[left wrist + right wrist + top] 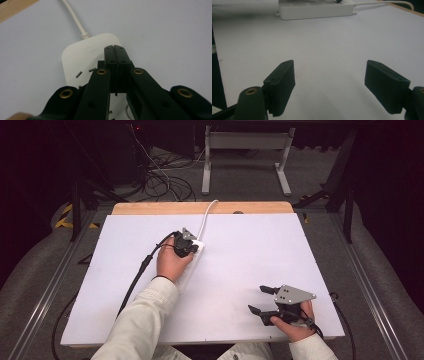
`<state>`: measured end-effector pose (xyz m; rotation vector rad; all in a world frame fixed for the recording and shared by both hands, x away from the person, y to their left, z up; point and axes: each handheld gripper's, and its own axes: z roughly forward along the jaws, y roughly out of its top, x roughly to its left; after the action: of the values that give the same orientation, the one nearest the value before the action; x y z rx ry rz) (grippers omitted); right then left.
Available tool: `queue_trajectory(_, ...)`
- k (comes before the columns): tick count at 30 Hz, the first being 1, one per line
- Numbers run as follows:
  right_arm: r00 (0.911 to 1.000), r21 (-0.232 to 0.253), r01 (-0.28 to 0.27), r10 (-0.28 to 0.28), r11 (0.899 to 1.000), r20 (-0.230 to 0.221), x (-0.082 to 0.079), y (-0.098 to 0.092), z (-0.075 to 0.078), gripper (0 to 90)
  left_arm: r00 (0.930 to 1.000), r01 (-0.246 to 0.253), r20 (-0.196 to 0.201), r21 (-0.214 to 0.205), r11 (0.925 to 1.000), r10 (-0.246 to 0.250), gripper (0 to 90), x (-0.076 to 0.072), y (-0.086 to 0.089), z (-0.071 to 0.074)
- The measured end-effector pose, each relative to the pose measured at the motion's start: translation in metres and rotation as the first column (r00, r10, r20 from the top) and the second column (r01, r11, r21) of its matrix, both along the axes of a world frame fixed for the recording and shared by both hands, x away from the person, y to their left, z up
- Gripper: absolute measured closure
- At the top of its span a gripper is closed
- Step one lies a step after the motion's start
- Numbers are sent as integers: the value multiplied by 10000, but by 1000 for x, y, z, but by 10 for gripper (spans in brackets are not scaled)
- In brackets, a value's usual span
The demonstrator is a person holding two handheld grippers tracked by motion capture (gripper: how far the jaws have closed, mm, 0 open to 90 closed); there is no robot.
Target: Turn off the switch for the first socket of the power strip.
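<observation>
Left gripper (115,48), jaws pressed together, sits right over the power strip (80,53), its long axis running near-to-far, while right gripper (264,300) waits spread wide, well apart at near right.

The place looks like a lab or recording workspace rather than a home. A white board (240,270) lies on a wooden table (150,208) set on a grey carpeted floor (310,170), with dark surroundings and metal rails (45,290) running along both sides. Behind the table a tangle of cables (165,180) lies on the floor beside the white metal legs of a stand (245,150), and yellow-and-black hazard tape (65,217) marks a spot at the left.
</observation>
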<state>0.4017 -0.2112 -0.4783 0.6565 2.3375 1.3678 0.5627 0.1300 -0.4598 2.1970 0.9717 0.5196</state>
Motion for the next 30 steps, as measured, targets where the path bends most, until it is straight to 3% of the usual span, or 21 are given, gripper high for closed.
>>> queue_trajectory(15, 10000, -115, -15, 15, 9999, 12, 0, 1, -1, 251, 9997, -236, -37, 242, 9994, 237, 900, -1, -4, 0)
queue_trajectory(18, 10000, -91, -8, 8, 10000, 34, 0, 1, -1, 249, 9999, -149, -72, 326, 9994, 152, 900, -1, -4, 2)
queue_trajectory(20, 10000, -52, 17, -17, 10000, 7, 1, 0, -1, 249, 9998, 178, -119, 515, 9985, -172, 900, 0, -1, 9)
queue_trajectory(26, 10000, -69, 38, -38, 10000, -27, 2, 0, -1, 249, 9988, 487, 120, -301, 9984, -484, 900, -7, -1, 20)
queue_trajectory(30, 10000, -73, 61, -61, 10000, 25, 1, 0, -1, 249, 9984, 554, 151, -630, 9965, -546, 900, -11, 1, 27)
